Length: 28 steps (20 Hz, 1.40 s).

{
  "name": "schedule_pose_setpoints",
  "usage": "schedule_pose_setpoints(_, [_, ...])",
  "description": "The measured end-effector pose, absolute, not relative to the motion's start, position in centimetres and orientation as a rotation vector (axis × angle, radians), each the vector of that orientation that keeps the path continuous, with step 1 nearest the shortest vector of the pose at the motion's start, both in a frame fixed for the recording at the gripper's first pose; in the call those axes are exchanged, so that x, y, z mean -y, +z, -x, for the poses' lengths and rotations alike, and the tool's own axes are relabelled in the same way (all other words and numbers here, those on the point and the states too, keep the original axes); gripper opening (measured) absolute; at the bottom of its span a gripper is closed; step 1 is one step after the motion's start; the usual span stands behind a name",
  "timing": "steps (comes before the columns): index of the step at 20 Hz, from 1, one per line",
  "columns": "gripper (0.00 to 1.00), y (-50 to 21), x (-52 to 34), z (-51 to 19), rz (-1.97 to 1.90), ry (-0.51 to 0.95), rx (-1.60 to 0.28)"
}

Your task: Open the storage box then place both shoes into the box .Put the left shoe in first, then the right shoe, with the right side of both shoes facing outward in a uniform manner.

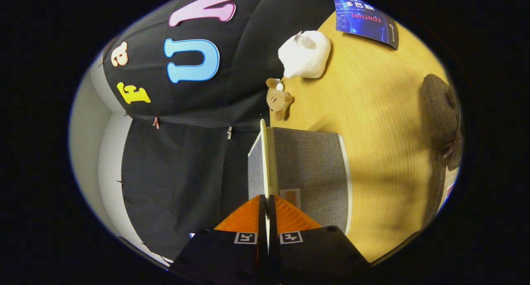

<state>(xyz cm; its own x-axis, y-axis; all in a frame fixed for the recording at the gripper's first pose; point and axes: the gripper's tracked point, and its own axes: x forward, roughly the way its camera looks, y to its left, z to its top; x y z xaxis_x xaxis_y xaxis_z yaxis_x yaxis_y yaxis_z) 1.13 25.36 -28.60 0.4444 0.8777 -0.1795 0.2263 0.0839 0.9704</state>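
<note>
The claw (267, 204) pinches the storage box (308, 169) lid's (263, 152) thin edge — on a pale wooden counter (381, 123), black cloth wall (182, 160) behind — plush bear (279, 99) nearby.

Box (308, 169), just ahead of the fingers: grey woven cloth, matt, pale smooth lid edge pinched between them. Table (381, 123): light wood grain, smooth, low sheen. Beyond: plush toy (279, 99), fuzzy; booklet (366, 18), glossy paper; shoe (441, 111), matt felt-like.
</note>
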Motion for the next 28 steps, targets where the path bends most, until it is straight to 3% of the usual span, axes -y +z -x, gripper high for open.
schedule_pose_setpoints(12, [0.05, -16.6, -28.8, -5.7, -1.399, 0.735, -0.912])
schedule_pose_setpoints(21, [0.05, -11.2, -39.3, -7.6, -1.231, 0.798, -0.897])
schedule_pose_setpoints(28, [0.05, -10.8, -47.7, -8.0, -1.163, 0.797, -0.913])
